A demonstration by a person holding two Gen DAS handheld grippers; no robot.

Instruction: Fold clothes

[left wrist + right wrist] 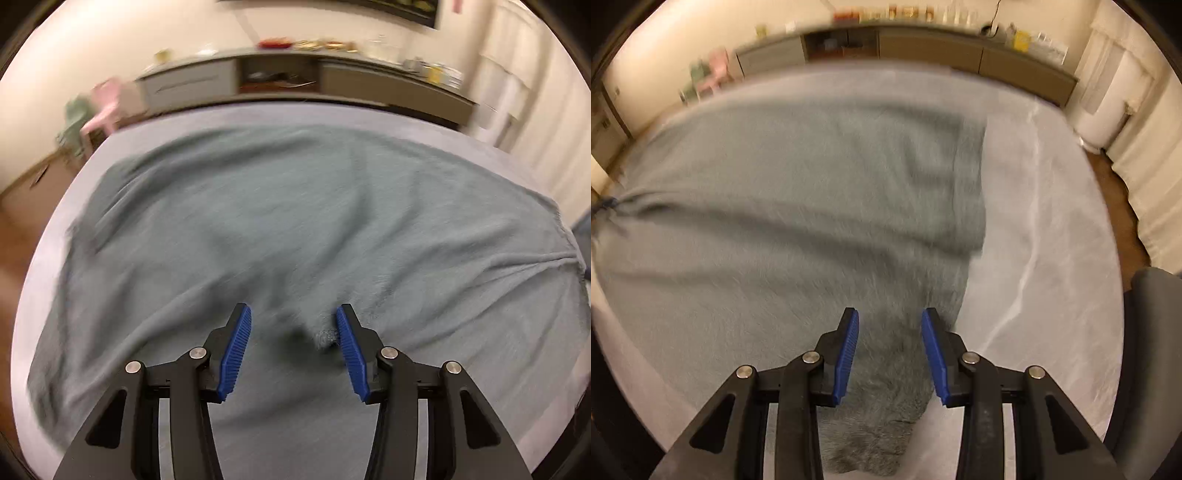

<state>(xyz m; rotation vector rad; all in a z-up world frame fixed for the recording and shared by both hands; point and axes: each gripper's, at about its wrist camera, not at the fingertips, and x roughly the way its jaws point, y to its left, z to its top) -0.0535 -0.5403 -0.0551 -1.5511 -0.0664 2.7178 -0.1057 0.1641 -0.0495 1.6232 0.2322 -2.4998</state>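
A pale lavender sheet [1045, 221] covers the wide, flat bed, and beyond it a long low grey cabinet [280, 75] with cluttered shelves runs along a cream wall, with white curtains [1141, 155] at the right. Spread over most of the sheet lies the grey-green fuzzy garment [295, 221], soft, wrinkled and blurred. The left gripper [293, 314] and right gripper [889, 316] both hang over it, blue ribbed fingers [236, 354] spread wide, holding nothing.
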